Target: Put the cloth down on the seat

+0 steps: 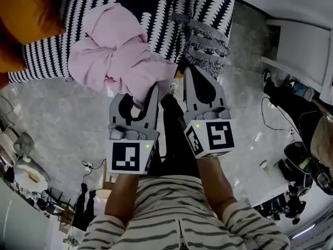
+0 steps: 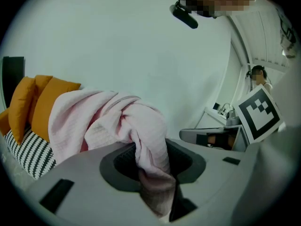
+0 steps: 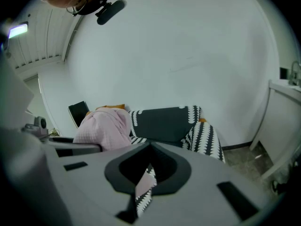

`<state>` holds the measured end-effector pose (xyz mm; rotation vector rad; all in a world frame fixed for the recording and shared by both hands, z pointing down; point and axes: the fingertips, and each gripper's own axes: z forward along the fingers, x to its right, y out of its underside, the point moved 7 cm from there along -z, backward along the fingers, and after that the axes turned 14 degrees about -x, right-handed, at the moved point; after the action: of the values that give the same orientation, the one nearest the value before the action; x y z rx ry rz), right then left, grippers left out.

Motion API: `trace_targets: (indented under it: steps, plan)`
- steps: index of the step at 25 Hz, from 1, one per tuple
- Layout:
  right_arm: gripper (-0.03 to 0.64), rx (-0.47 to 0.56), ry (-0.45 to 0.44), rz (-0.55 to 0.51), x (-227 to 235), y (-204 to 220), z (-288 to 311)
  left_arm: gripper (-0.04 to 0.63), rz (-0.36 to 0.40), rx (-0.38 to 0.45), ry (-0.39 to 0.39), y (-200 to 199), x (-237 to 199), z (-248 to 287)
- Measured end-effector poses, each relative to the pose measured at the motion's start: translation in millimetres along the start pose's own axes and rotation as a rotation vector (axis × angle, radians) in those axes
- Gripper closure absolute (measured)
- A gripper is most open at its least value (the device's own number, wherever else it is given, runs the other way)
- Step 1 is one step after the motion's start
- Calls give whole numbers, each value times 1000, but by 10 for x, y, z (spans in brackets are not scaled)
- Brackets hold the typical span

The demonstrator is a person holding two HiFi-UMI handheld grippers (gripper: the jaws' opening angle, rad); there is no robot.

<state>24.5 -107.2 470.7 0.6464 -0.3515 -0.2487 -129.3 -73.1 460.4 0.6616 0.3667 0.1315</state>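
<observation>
Pink cloth (image 1: 117,51) is pinched in the left hand-held gripper (image 1: 139,100), bunching beyond it.

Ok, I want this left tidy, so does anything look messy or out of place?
Yes: the pink cloth is a twisted, crumpled lump at the patterned seat's front edge, one end pinched in the left gripper rather than spread flat.

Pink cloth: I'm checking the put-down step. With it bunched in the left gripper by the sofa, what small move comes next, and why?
Probably ease the left gripper forward and down over the striped seat before opening. Its jaws are clamped on a twisted fold of the pink cloth, and the bundle hangs partly past the seat's front edge, so releasing here risks the floor.
</observation>
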Motion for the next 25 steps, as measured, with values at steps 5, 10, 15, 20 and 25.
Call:
trace_targets:
  steps: [5, 10, 15, 20, 25]
  plan:
    - [603, -23, 0, 15, 130, 180, 175, 446, -17, -6, -20, 151, -70, 210]
    - [603, -51, -13, 23, 267, 427, 375, 446, -19, -39, -34, 392, -108, 439]
    - [604, -78, -16, 32, 261, 542, 517, 446, -14, -65, -27, 502, -183, 562]
    - [604, -103, -17, 44, 350, 702, 596, 446, -6, -113, -10, 644, -135, 723]
    - [604, -124, -21, 57, 389, 814, 797, 446, -3, -158, -3, 741, -235, 919]
